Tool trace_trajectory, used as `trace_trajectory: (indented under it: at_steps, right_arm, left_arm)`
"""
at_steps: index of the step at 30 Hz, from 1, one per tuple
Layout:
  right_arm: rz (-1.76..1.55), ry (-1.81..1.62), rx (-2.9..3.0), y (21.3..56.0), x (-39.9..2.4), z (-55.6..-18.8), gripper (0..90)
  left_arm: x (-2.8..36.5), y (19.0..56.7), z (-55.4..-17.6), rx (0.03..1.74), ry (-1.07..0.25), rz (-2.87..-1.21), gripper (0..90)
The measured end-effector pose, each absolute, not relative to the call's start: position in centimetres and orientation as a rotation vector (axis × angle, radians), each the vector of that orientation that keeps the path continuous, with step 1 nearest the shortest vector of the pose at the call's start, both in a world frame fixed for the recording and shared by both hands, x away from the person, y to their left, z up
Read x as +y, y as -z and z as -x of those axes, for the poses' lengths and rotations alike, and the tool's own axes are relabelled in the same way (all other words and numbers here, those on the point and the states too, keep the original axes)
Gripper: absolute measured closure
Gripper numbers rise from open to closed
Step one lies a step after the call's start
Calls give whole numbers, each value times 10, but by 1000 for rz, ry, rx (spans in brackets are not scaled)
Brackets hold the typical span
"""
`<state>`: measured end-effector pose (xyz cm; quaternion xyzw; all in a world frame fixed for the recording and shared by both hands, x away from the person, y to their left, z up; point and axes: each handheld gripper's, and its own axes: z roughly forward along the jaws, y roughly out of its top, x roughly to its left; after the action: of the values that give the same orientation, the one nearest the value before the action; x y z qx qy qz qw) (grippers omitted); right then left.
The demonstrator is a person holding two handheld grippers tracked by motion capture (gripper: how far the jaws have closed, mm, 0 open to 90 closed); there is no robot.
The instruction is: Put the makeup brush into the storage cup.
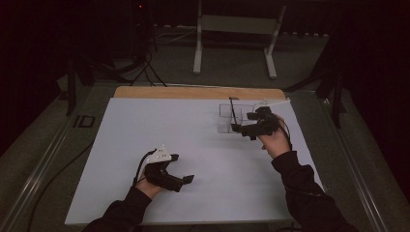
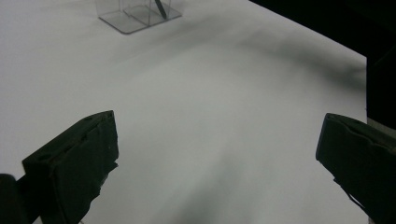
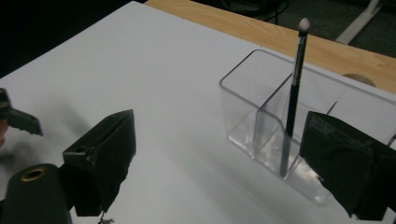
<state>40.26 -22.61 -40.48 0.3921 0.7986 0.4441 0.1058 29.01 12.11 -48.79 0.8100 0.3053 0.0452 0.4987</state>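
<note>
A thin black brush (image 3: 293, 100) is stood upright in a clear box (image 3: 261, 116) on the white desk (image 1: 203, 145). The right gripper (image 1: 241, 128) is held just beside it, jaws wide, nothing between. The left gripper (image 1: 186, 181) is kept well apart, jaws wide too.

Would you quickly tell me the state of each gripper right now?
Left gripper: open, holding nothing, over the white table.
Right gripper: open, holding nothing; the black pen stands in the clear organizer beside it.
</note>
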Motion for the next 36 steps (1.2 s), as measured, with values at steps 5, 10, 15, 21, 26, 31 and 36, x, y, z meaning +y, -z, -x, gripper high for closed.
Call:
trace_trajectory:
  at_steps: [5, 10, 15, 21, 26, 31, 36]
  right_arm:
    - [-1140, -1362, 2348, 411, -230, -388, 109]
    - [-1128, -1421, 2350, 419, -230, -373, 110]
    - [-1076, -1495, 2369, 427, -232, -357, 112]
    - [-1014, -1489, 2394, 437, -233, -340, 137]
    - [-970, -1494, 2456, 447, -235, -332, 145]
    - [-914, -1469, 2459, 457, -237, -319, 145]
    - [-907, -1501, 2486, 465, -244, -310, 145]
  left_arm:
    - [123, 486, -290, 720, -75, -1970, 2]
    - [123, 485, -289, 699, -47, -1981, 2]
    - [128, 484, -289, 662, 0, -1950, 2]
    - [136, 482, -287, 622, -16, -1969, 2]
    - [147, 481, -284, 598, -30, -1996, 2]
    - [158, 482, -280, 588, -21, -1997, 3]
    - [170, 485, -276, 582, -16, -1984, 3]
